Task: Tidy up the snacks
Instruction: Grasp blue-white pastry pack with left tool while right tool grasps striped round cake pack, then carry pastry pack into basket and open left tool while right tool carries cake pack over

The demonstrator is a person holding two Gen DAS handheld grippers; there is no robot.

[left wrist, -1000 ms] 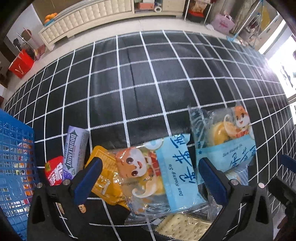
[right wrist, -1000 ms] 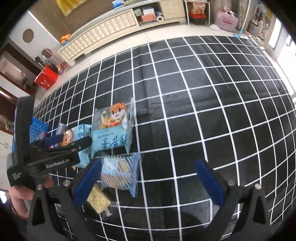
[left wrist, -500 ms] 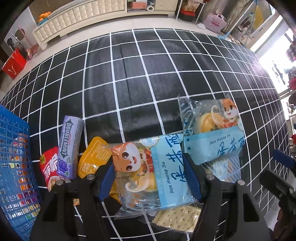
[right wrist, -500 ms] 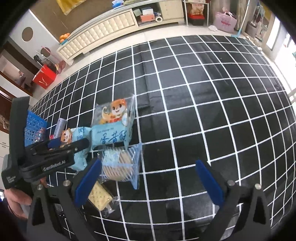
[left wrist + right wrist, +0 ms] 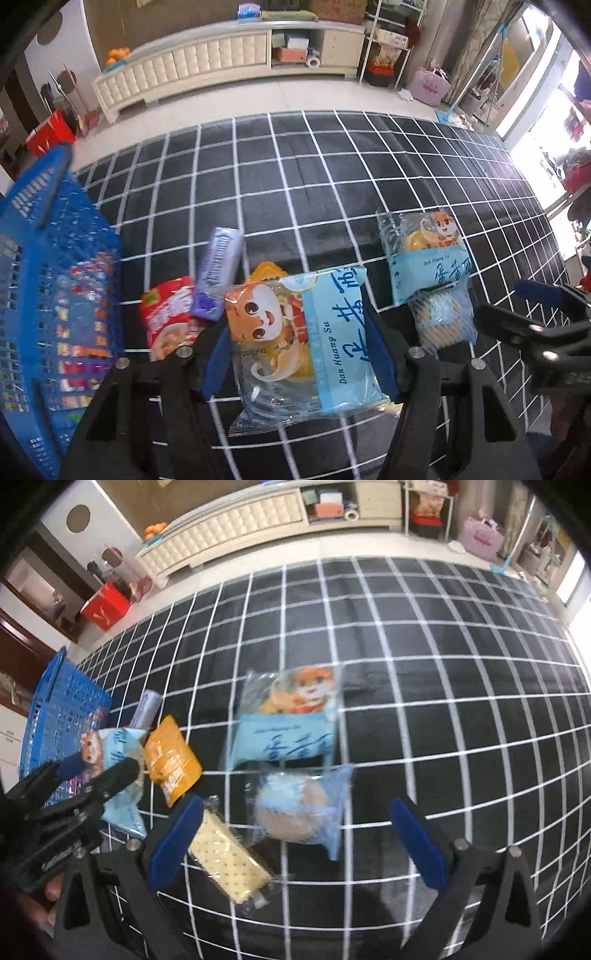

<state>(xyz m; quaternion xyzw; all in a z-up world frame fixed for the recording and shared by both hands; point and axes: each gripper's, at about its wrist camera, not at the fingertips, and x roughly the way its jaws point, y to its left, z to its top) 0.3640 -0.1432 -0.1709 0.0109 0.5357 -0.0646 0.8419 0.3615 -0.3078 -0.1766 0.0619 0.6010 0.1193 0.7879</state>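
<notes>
My left gripper [image 5: 299, 350] is shut on a light-blue cartoon-fox pastry packet [image 5: 306, 343] and holds it lifted above the checked cloth; it also shows in the right wrist view [image 5: 114, 760]. A blue mesh basket [image 5: 55, 288] with snacks inside stands at the left. On the cloth lie a red packet [image 5: 166, 317], a purple gum pack [image 5: 218, 273], an orange packet [image 5: 171, 760], a second fox packet [image 5: 291, 723], a round biscuit packet [image 5: 303, 808] and a cracker packet [image 5: 229, 860]. My right gripper [image 5: 295, 842] is open, above the biscuit and cracker packets.
The black cloth with white grid lines [image 5: 332, 177] covers the surface. A cream cabinet [image 5: 184, 70] and a red box [image 5: 105, 607] stand on the floor beyond its far edge.
My left gripper has closed on the fox packet and lifted it, tilting up and toward the basket. My right gripper has moved nearer the biscuit and cracker packets.
</notes>
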